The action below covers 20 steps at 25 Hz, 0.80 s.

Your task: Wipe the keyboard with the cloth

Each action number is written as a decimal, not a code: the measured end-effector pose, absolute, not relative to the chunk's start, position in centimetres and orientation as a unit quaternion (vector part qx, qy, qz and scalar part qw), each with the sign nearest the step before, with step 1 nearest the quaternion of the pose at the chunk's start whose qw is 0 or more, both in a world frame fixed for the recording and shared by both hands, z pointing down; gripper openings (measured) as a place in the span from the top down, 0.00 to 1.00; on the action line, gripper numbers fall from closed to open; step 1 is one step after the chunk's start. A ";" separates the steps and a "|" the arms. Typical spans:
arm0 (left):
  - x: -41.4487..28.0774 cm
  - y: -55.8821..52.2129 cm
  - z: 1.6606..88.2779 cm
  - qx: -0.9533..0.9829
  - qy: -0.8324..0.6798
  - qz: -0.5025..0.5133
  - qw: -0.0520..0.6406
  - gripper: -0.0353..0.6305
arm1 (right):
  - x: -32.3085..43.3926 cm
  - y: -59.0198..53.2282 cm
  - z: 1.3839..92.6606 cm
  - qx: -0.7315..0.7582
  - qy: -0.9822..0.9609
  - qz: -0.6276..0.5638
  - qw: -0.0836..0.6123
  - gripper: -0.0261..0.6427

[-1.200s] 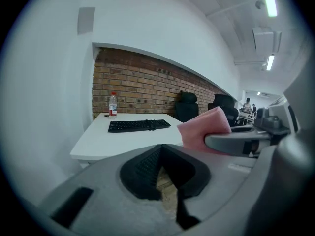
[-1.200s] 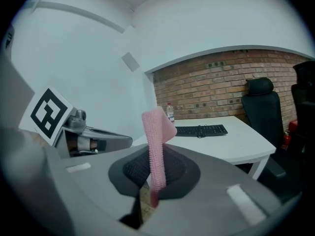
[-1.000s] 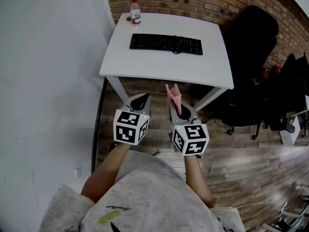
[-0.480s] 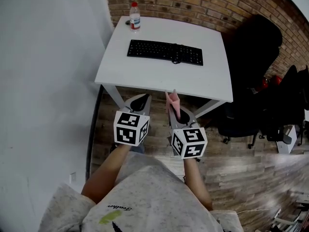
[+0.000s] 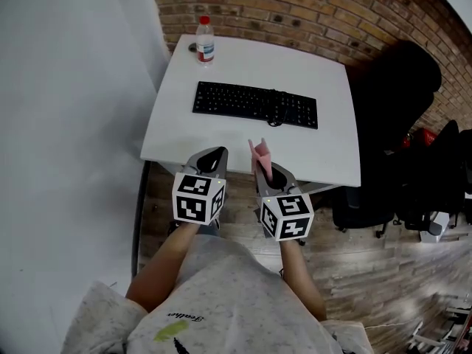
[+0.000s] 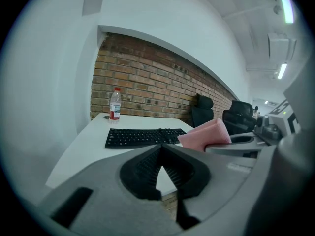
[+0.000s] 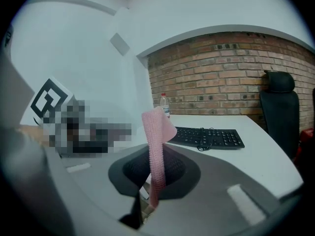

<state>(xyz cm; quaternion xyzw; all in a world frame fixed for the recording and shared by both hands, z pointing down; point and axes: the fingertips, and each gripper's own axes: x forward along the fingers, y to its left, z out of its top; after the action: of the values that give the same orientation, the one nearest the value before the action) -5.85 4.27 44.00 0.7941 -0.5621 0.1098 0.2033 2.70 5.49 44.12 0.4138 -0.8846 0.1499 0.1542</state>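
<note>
A black keyboard [image 5: 255,103] lies across the middle of a white desk [image 5: 177,135], its cable curled at its front edge. The keyboard [image 6: 141,136] shows ahead in the left gripper view, and the keyboard [image 7: 209,136] also ahead in the right gripper view. My right gripper [image 5: 266,170] is shut on a folded pink cloth [image 5: 261,155] that stands up from its jaws, over the desk's near edge. The pink cloth [image 7: 157,146] rises between the right jaws. My left gripper [image 5: 212,157] is shut with nothing in it, beside the right one.
A water bottle [image 5: 204,40] stands at the desk's back left corner, by a brick wall [image 5: 310,9]. A black office chair [image 5: 394,124] is to the right of the desk. A white wall [image 5: 66,124] runs along the left. The floor is wood planks.
Both grippers and the cloth have come forward to the desk's near edge; the desk and keyboard now sit lower and closer in the head view.
</note>
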 end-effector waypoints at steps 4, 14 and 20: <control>-7.9 0.7 43.7 0.794 -0.560 0.112 0.209 0.95 | 0.4 1.5 43.8 0.408 -0.884 0.158 0.162 0.93; -13.9 -6.6 44.9 0.788 -0.561 0.105 0.230 0.95 | -7.2 -6.6 44.7 0.372 -0.894 0.184 0.171 0.93; -17.4 -10.1 46.1 0.777 -0.570 0.112 0.244 0.95 | -11.3 -11.2 45.5 0.352 -0.895 0.216 0.165 0.93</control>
<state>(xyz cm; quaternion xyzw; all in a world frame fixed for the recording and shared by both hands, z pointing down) -17.43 -10.13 46.07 0.7769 -0.5696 0.1123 0.2438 -11.29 -11.16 45.53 0.3525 -0.8954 0.2163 0.1651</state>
